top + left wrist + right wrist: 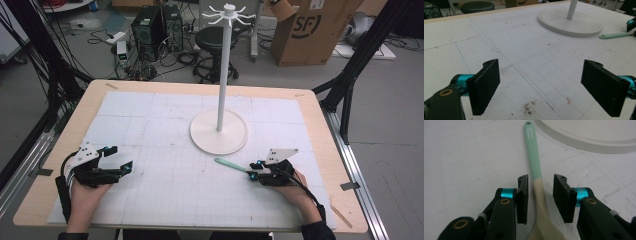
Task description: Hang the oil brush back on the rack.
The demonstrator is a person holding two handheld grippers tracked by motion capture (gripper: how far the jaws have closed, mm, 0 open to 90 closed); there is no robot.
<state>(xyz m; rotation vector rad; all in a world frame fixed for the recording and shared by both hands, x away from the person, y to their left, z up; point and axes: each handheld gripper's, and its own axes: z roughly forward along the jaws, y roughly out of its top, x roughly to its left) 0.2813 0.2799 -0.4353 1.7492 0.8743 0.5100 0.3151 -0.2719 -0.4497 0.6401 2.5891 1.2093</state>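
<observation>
Both hands come in from the bottom edge, one gripper each. The left gripper (116, 158) sits low over the surface on the left side, its fingers (485, 87) spread wide apart. The right gripper (254, 170) is over on the right, pointing left and a bit forward, its fingers (523, 196) fairly close together with gaps on both sides.
</observation>
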